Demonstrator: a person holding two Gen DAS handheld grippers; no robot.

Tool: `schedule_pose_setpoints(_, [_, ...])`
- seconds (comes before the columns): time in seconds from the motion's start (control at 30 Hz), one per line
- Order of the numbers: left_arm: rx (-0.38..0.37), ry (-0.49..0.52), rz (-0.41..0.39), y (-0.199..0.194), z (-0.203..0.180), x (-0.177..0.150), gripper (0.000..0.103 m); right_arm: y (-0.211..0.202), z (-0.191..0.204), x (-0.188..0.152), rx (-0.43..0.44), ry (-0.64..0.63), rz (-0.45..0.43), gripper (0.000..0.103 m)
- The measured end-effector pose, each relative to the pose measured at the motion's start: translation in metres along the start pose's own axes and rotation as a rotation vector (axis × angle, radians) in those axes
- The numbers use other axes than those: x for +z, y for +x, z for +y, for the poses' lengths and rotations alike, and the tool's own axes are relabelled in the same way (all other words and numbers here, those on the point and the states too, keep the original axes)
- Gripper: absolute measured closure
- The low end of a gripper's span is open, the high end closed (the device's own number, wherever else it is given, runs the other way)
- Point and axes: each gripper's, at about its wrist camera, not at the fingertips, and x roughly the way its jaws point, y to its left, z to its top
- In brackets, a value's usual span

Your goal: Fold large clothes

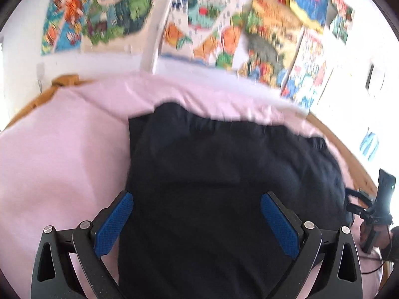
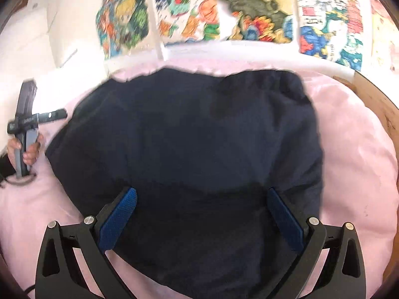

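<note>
The left gripper (image 1: 197, 199) and the right gripper (image 2: 202, 195) both hover with blue-padded jaws spread wide, gripping nothing. Under and ahead of each lies the dark navy cloth garment (image 2: 189, 134), spread flat on a pale pink bedsheet (image 1: 57, 154) beside a wall of colourful posters (image 1: 207, 25).

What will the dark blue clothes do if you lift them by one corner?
Probably flop and hang: the dark blue clothes lie soft and wrinkled on the pink bedcover. Likely not slippery, since the cloth looks matte. The open right tongs hold nothing.
</note>
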Motion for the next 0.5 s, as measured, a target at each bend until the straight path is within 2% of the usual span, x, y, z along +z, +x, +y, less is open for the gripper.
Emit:
schedule_pose_setpoints(0.07, [0.003,-0.003,-0.008,-0.005,0.001,0.008,0.000,-0.009,-0.018,0.002,-0.011,0.065,-0.034,0.001])
schedule_pose_setpoints(0.2, [0.040,-0.046,0.071,0.005,0.016,0.020,0.000,-0.019,-0.061,0.002,-0.026,0.212,-0.077,0.001])
schedule_pose_setpoints(0.37, [0.047,-0.160,0.321,0.040,0.057,0.040,0.000,0.007,-0.112,0.025,0.089,0.249,-0.027,0.001])
schedule_pose_setpoints(0.43, [0.036,-0.150,0.373,0.049,0.063,0.045,0.000,0.027,-0.126,0.035,0.123,0.262,0.005,0.001])
schedule_pose_setpoints(0.5, [0.016,-0.103,0.385,0.055,0.063,0.048,0.000,0.050,-0.137,0.044,0.152,0.298,0.032,0.001])
